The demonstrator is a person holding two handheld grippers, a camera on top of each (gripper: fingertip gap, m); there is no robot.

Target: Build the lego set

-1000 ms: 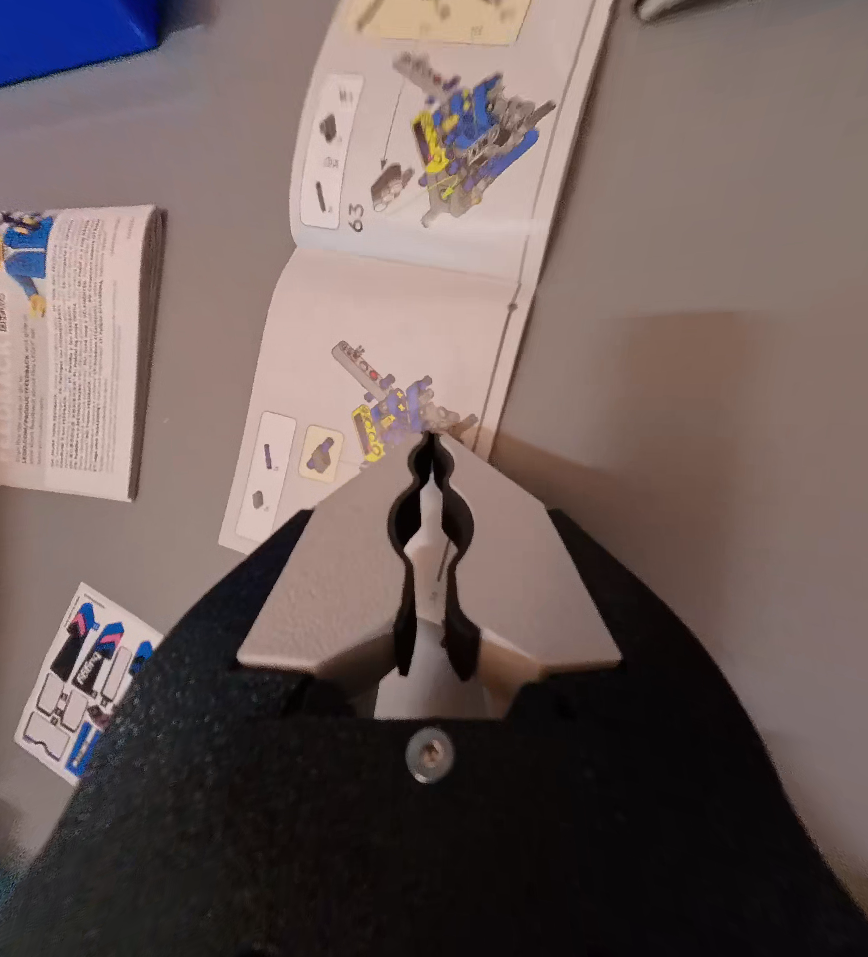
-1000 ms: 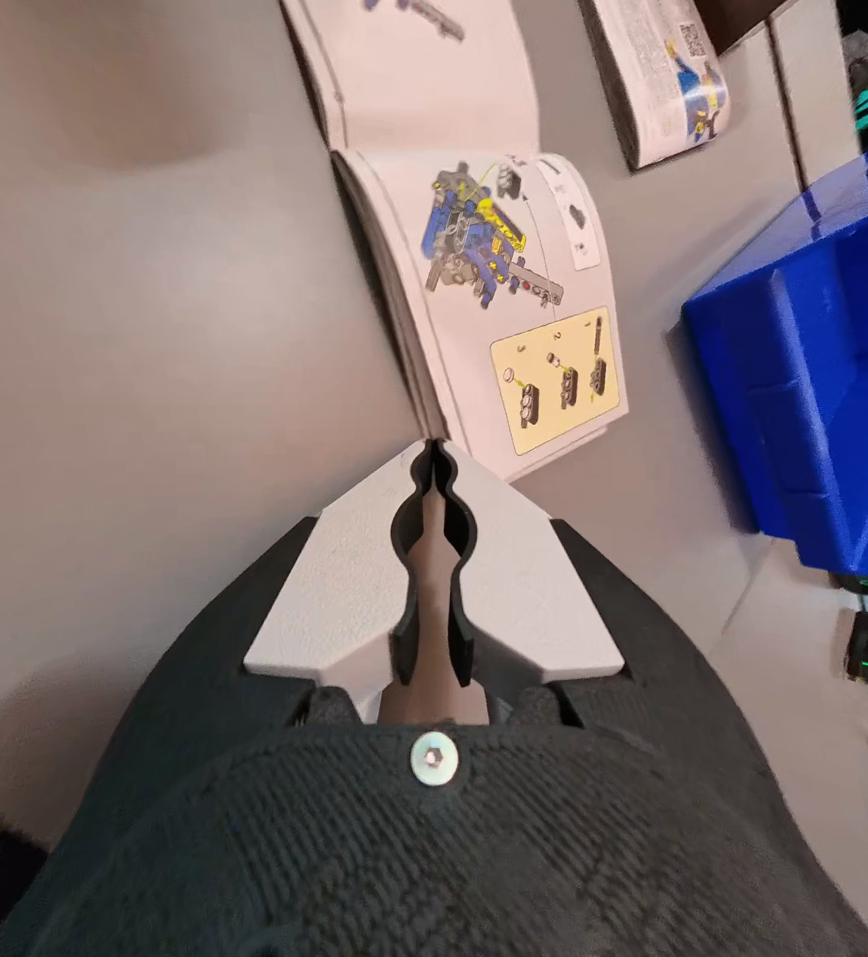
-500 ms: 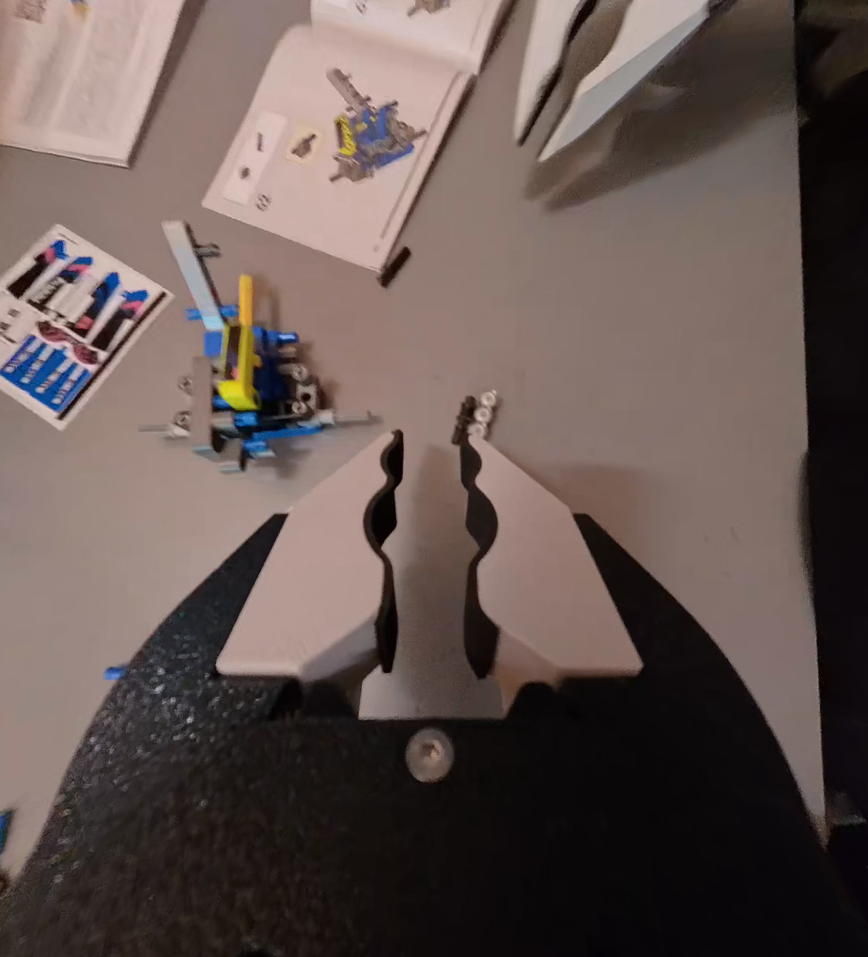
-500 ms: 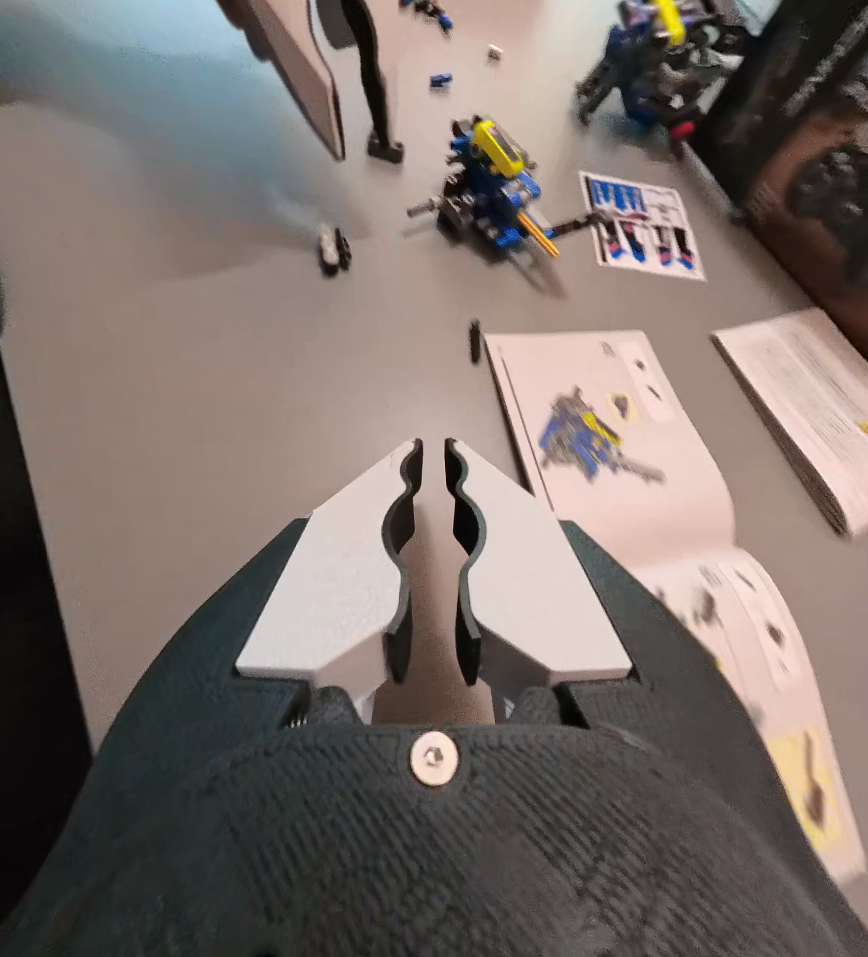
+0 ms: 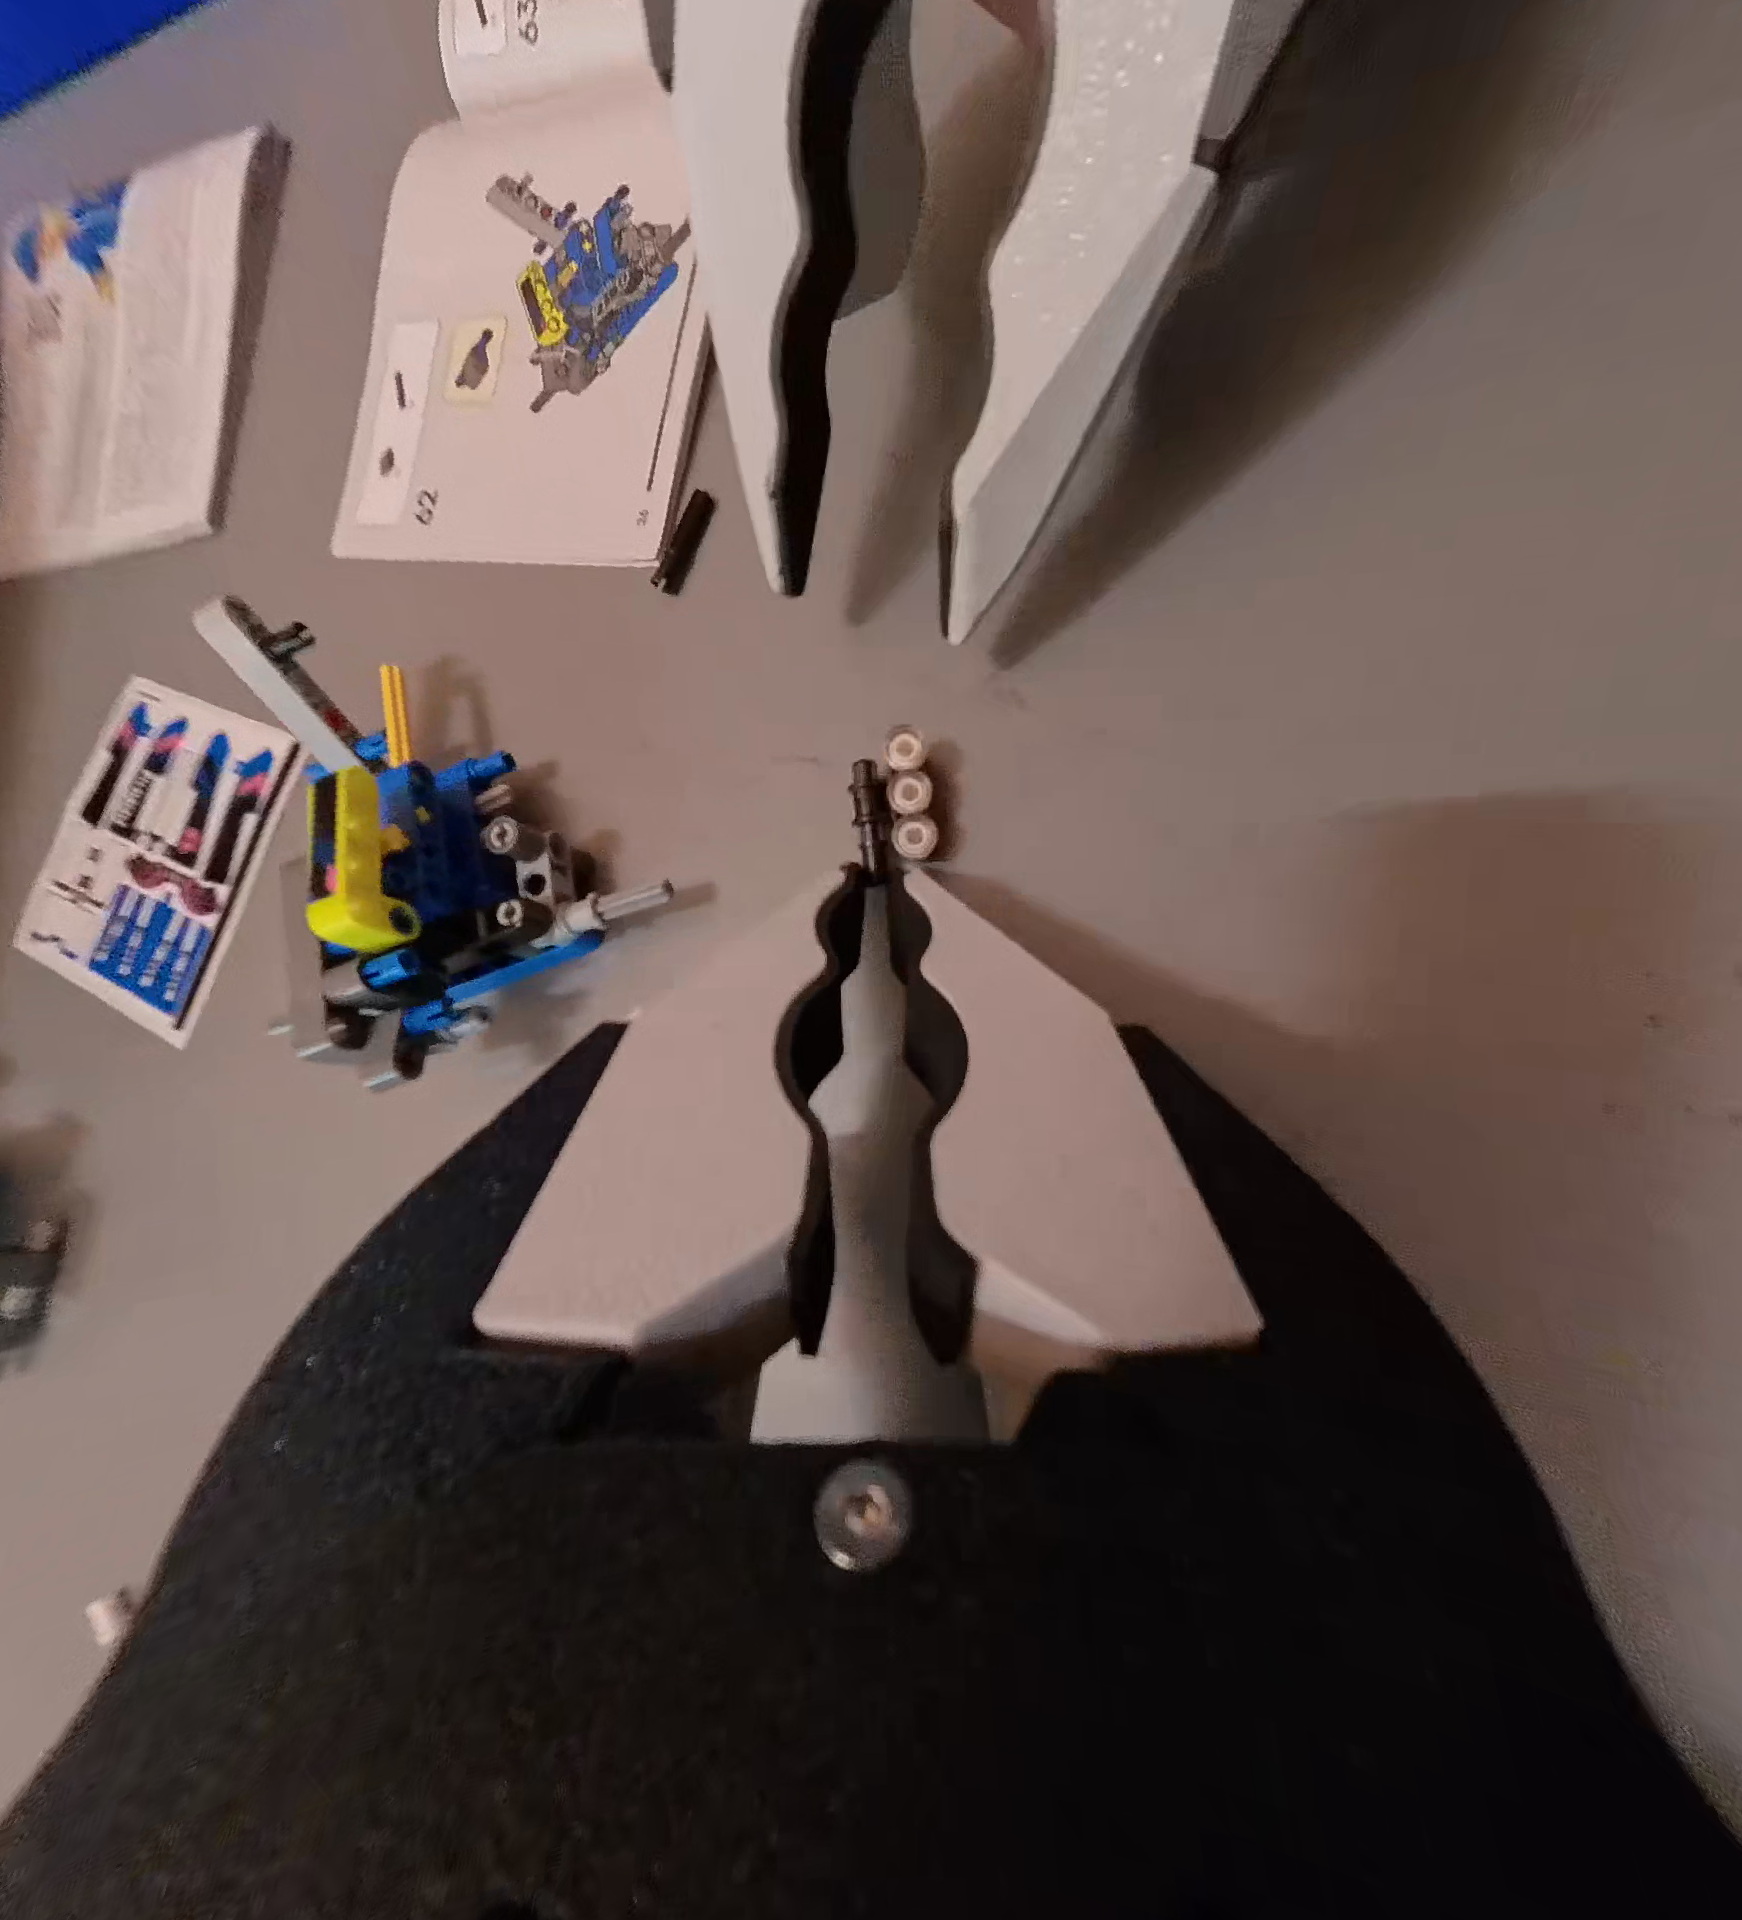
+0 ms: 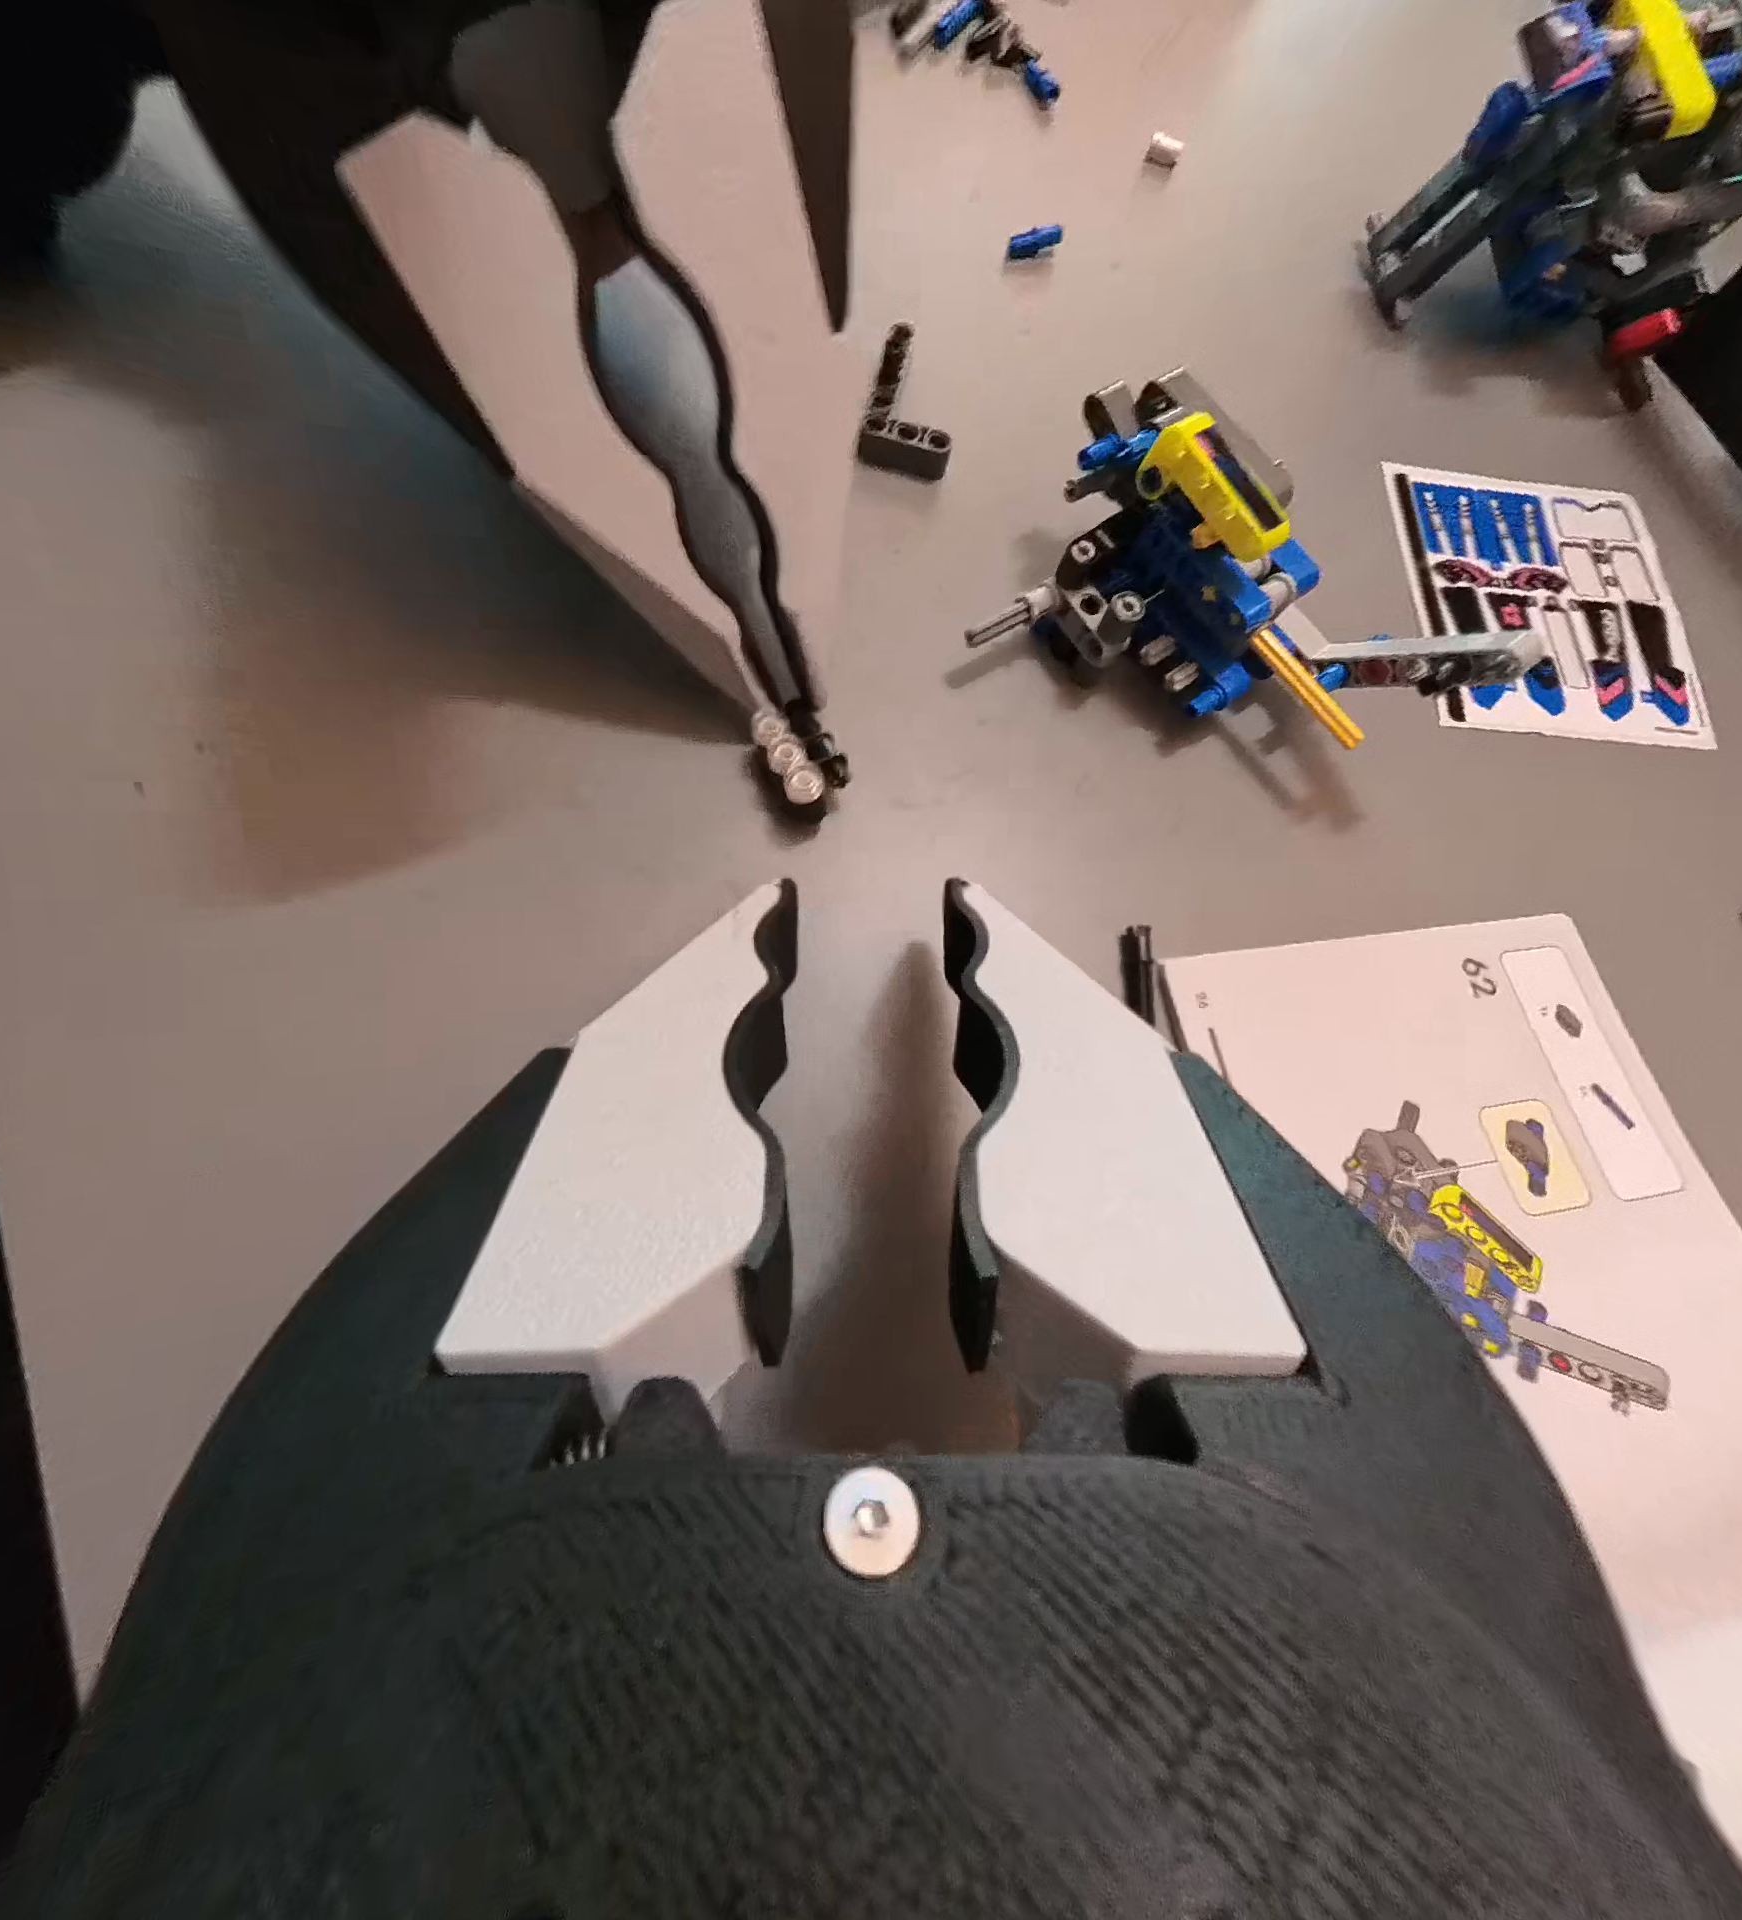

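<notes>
The left gripper has its fingers almost together, and the tips sit at the near end of a small black pin. It looks pinched on the pin, but I cannot tell this for sure. The pin lies touching a short piece with three pale round ends, at 12 o'clock from the tips in the left wrist view. I judge both pieces are very light, hard and smooth, so they may slip or roll. The best hold is across the middle of the pin, with gentle force.

The right gripper is open and empty. It hovers over the bare grey table, and the same two pieces are near, at 12 o'clock.

Farther, at 10 o'clock in the left wrist view, stands the half-built model. It is blue, black and yellow, with a grey beam and a yellow axle sticking out. I think it is stiff, but the thin parts can come off, so hold the blue body.

Beyond it lie a sticker sheet and the open instruction booklet.
</notes>
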